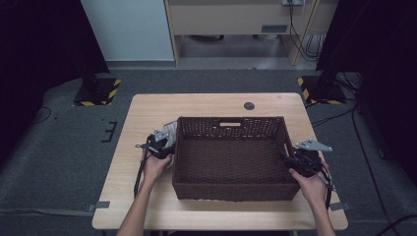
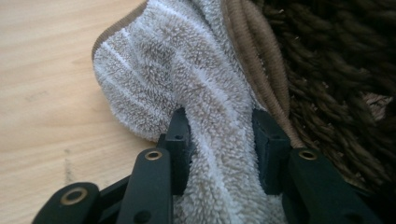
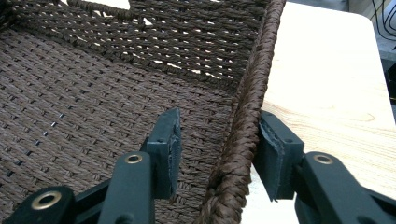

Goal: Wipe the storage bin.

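At a light wooden table (image 1: pixel 147 196), we see a person working two hand-held grippers around a dark brown woven basket (image 1: pixel 229 189), which sits near the middle of the tabletop, toward its right edge. The left gripper (image 2: pixel 219 140) is closed on a fold of a beige towel (image 2: pixel 168 70) with white stripes and a brown hem; in the left gripper view the pile bulges between the two black jaws. The towel lies on the tabletop against the outside of the basket's left wall, near its far left corner (the high view shows a pale scrap of it there). The right gripper (image 3: pixel 217 149) straddles the basket's right rim, one jaw inside the basket and one outside over the tabletop; the outer pad touches the braided rim while the inner one stands clear, so the jaws are parted, not clamped.
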Demonstrator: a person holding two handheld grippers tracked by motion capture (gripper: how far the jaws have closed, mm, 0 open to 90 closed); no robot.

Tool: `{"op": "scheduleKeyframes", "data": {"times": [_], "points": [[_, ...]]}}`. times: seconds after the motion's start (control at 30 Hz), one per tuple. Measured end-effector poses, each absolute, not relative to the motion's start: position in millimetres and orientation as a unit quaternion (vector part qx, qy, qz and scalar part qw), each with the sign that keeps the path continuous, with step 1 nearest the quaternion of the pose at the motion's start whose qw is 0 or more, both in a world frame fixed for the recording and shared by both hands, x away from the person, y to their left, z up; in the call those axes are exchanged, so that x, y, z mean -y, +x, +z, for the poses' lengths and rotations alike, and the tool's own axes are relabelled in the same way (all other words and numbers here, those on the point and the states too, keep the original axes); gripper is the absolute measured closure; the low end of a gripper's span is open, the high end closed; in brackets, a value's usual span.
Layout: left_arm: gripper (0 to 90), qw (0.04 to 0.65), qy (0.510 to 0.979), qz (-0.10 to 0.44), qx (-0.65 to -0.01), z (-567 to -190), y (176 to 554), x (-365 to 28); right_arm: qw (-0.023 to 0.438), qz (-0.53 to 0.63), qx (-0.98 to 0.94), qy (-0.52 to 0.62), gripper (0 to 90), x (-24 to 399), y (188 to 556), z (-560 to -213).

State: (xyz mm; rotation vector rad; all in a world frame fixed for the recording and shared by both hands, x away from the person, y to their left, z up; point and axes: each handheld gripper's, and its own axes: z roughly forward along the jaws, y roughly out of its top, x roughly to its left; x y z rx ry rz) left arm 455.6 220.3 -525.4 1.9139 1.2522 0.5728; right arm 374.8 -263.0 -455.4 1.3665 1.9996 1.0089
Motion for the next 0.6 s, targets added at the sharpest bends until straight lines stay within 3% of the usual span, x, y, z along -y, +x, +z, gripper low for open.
{"op": "scheduleKeyframes", "data": {"times": [0.17, 0.4, 0.6], "points": [[63.7, 0.407, 0.727, 0.238, -0.499, -512, 450, -230, 0.256, 0.372, -0.736, 0.504, 54.6, 263, 375, -455], [63.8, 0.512, 0.678, 0.261, -0.459, -453, 426, -247, 0.257, 0.372, -0.736, 0.504, 54.7, 263, 375, -456], [63.7, 0.515, 0.691, 0.257, -0.438, -447, 421, -237, 0.257, 0.372, -0.737, 0.503, 54.7, 263, 374, -456]]}}
